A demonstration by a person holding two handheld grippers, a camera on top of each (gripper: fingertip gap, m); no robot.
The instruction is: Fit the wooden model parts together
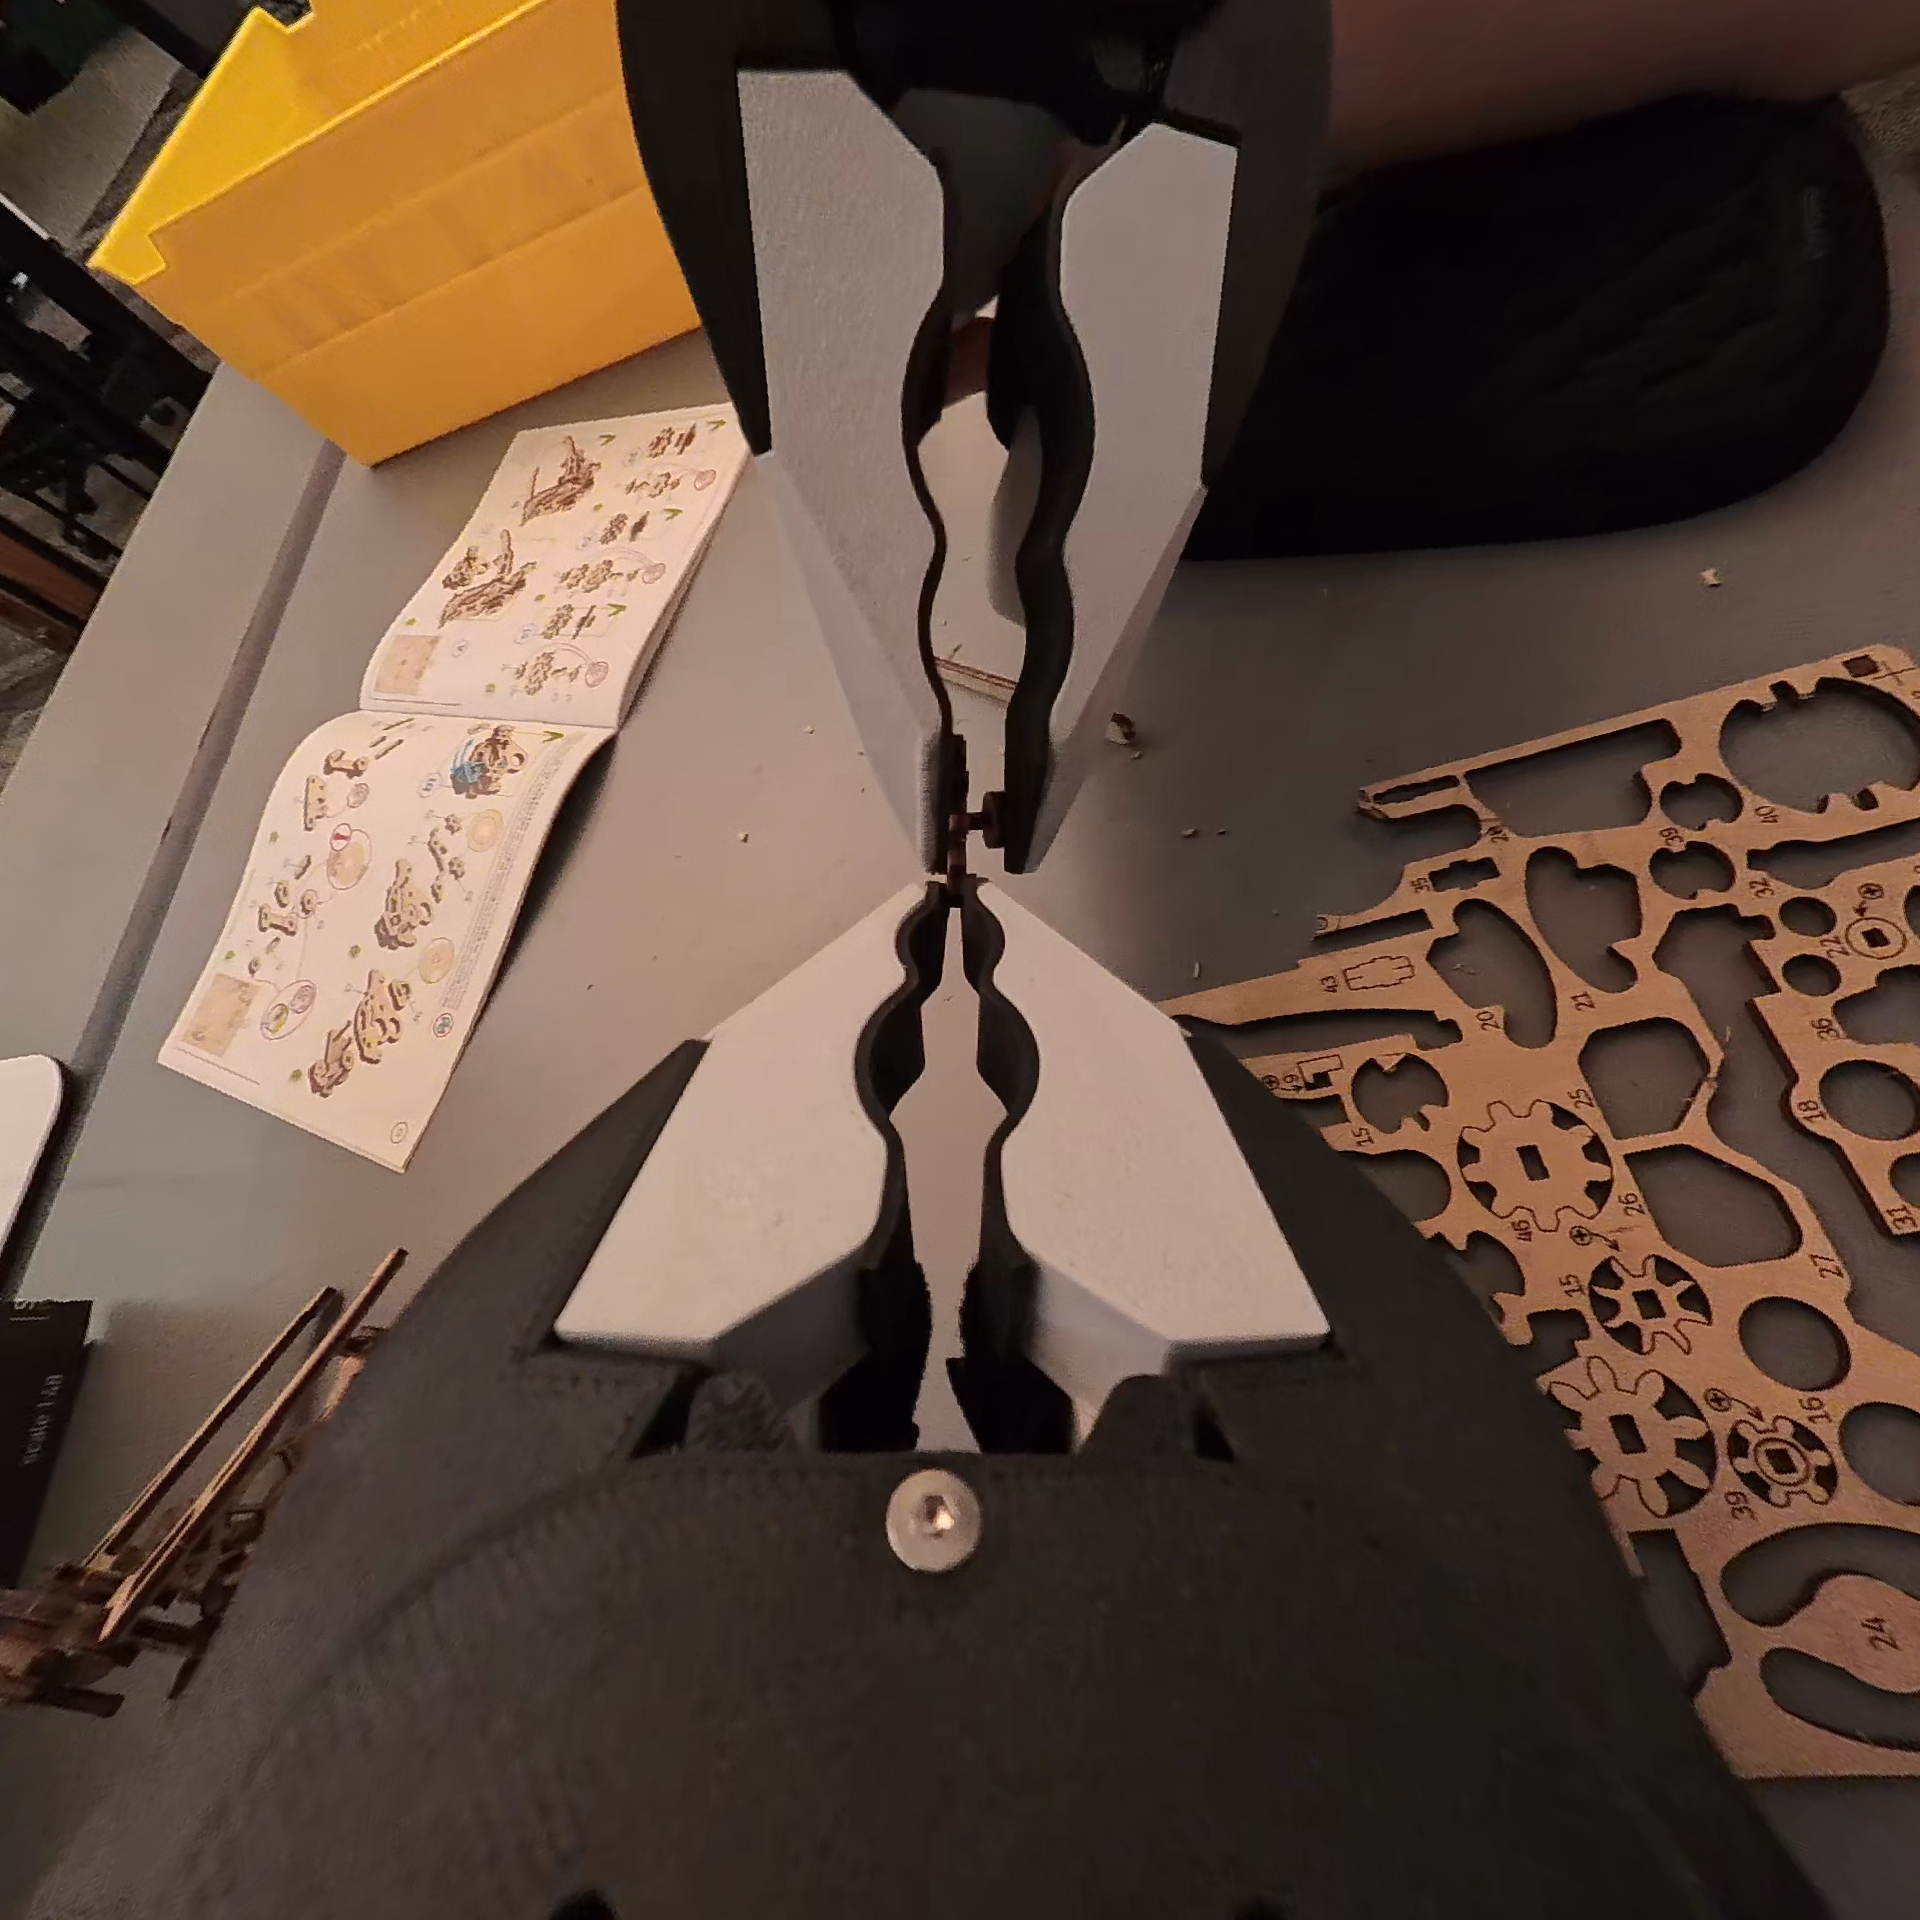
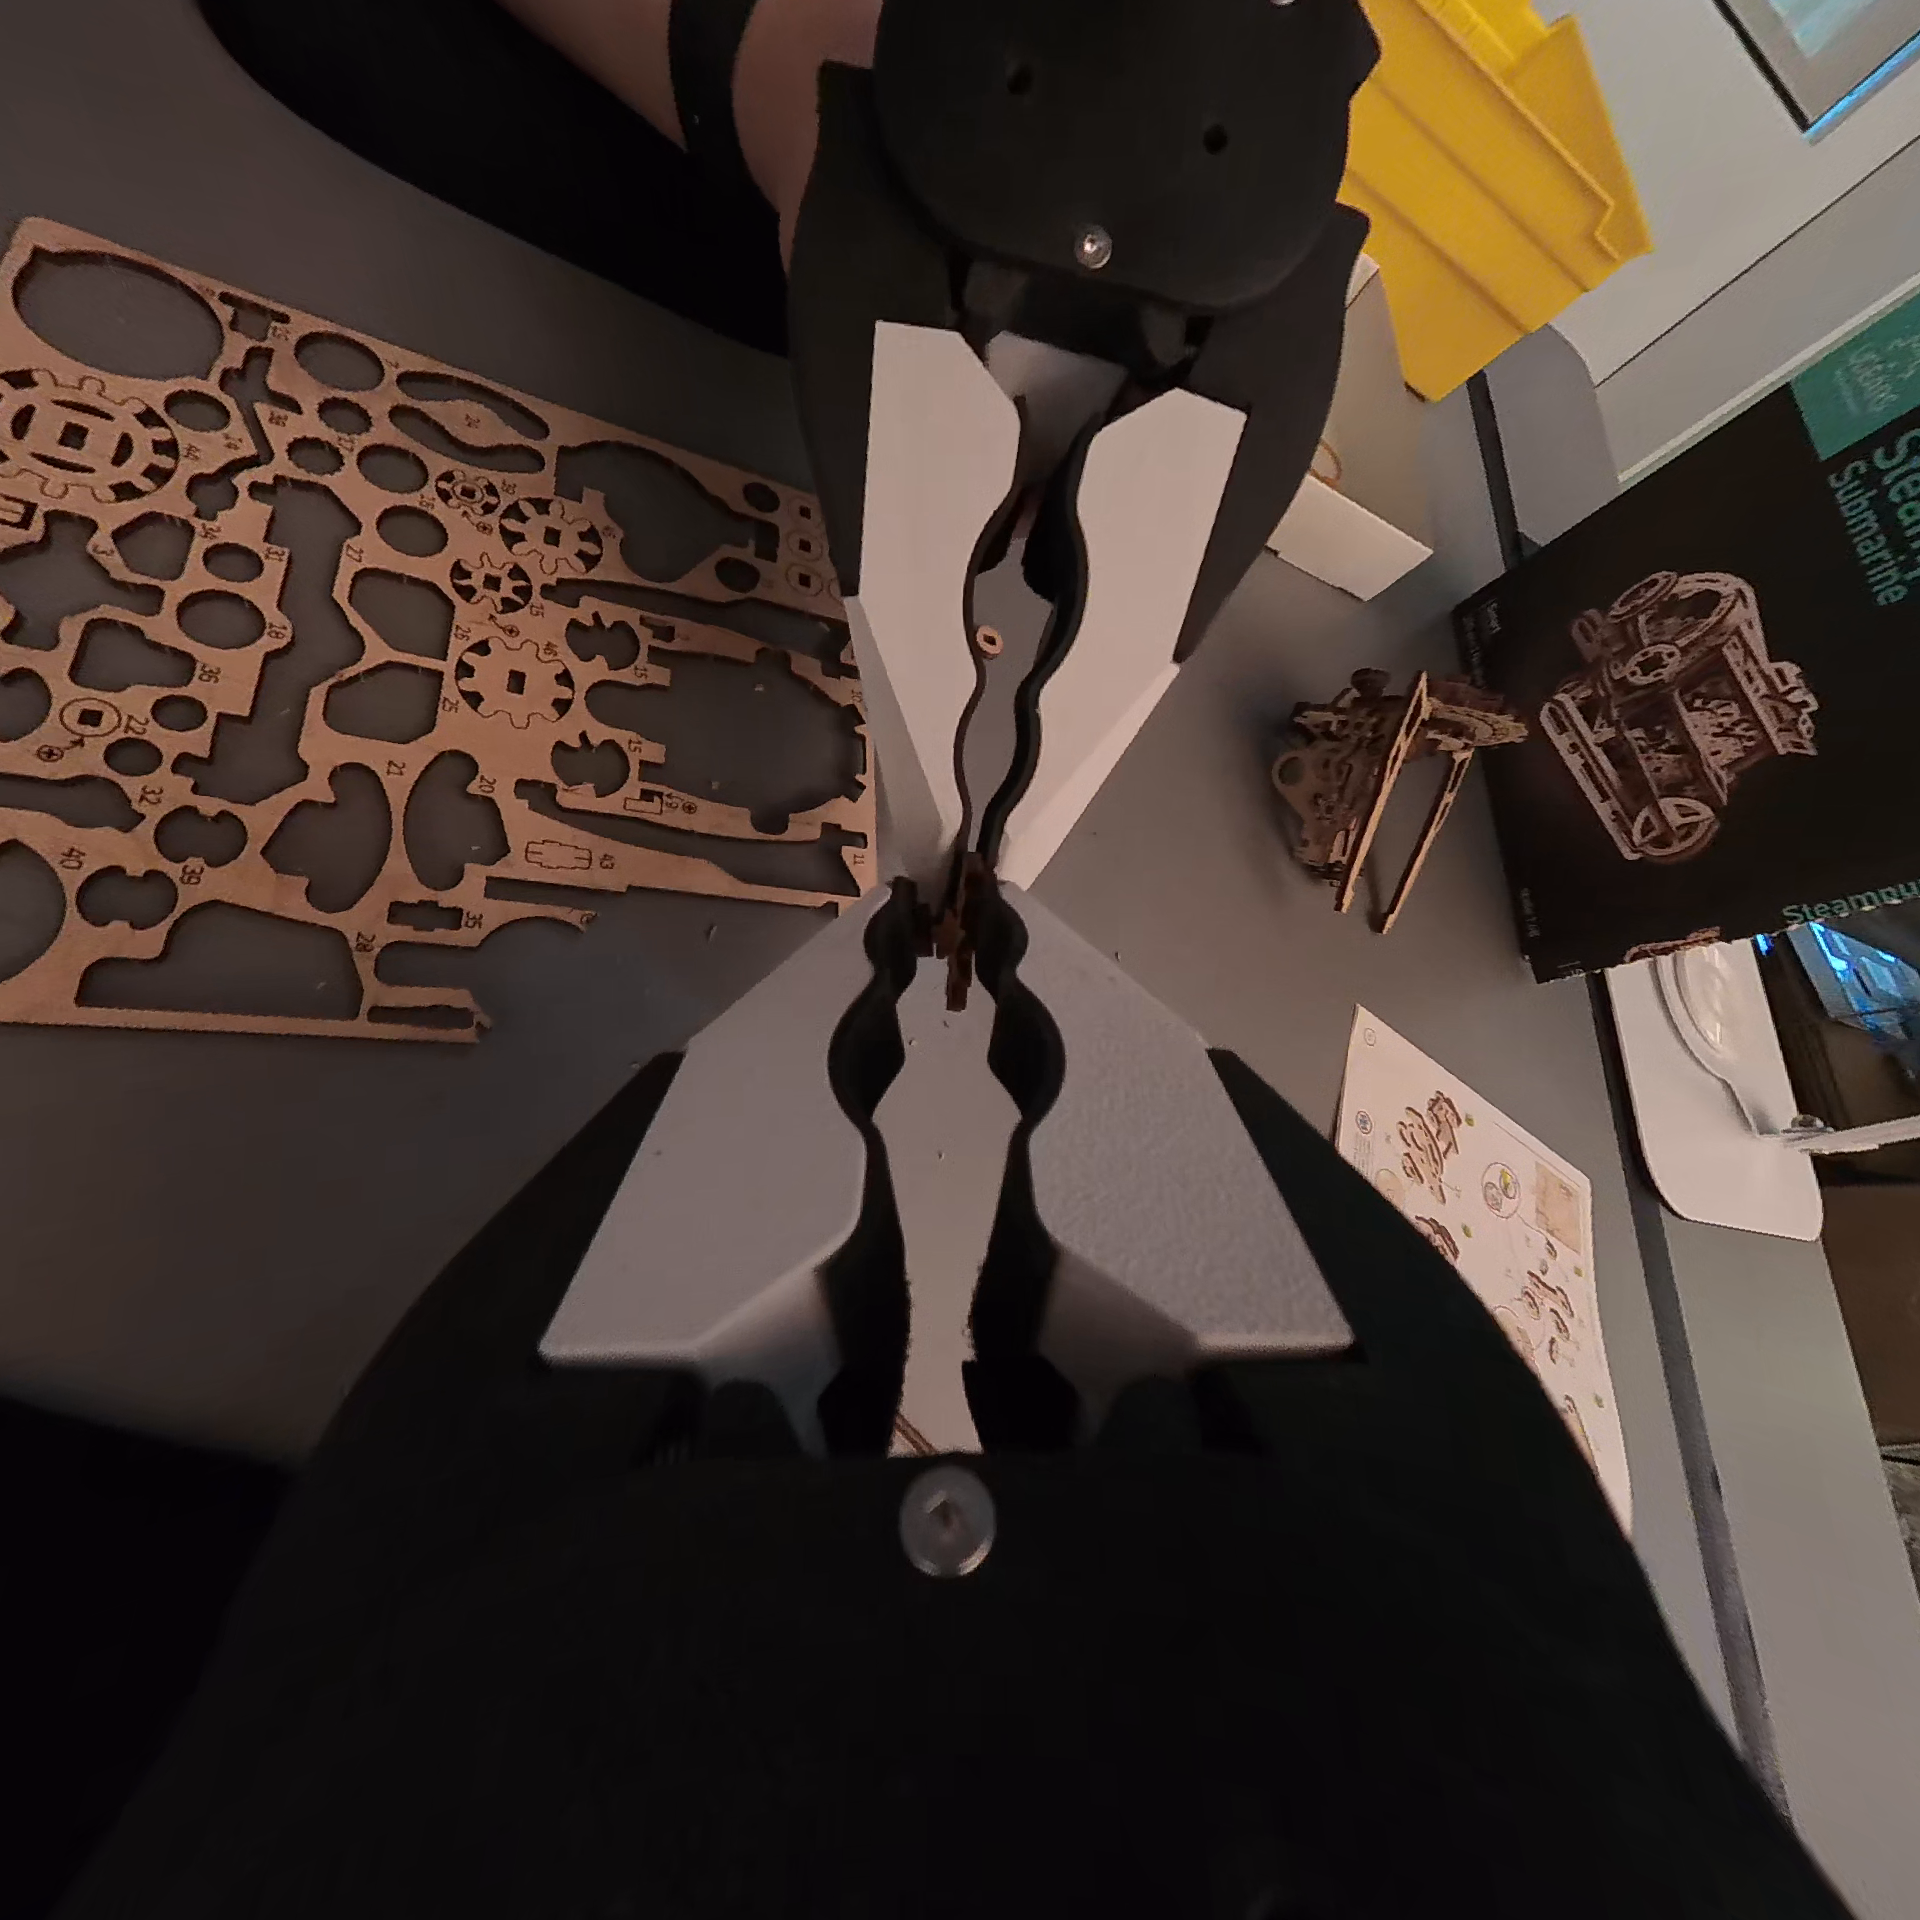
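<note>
Left claw tip-to-tip with right claw; wooden part edge-on between.

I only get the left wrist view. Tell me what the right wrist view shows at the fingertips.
Observer: The right gripper is shut on notched wooden parts, and the left gripper meets it tip to tip on them.
Operator: Describe the half-built model. I see only its sticks.
Observer: The half-built model stands on the table next to a black box with a model pictured on it, clear of both grippers.
</note>
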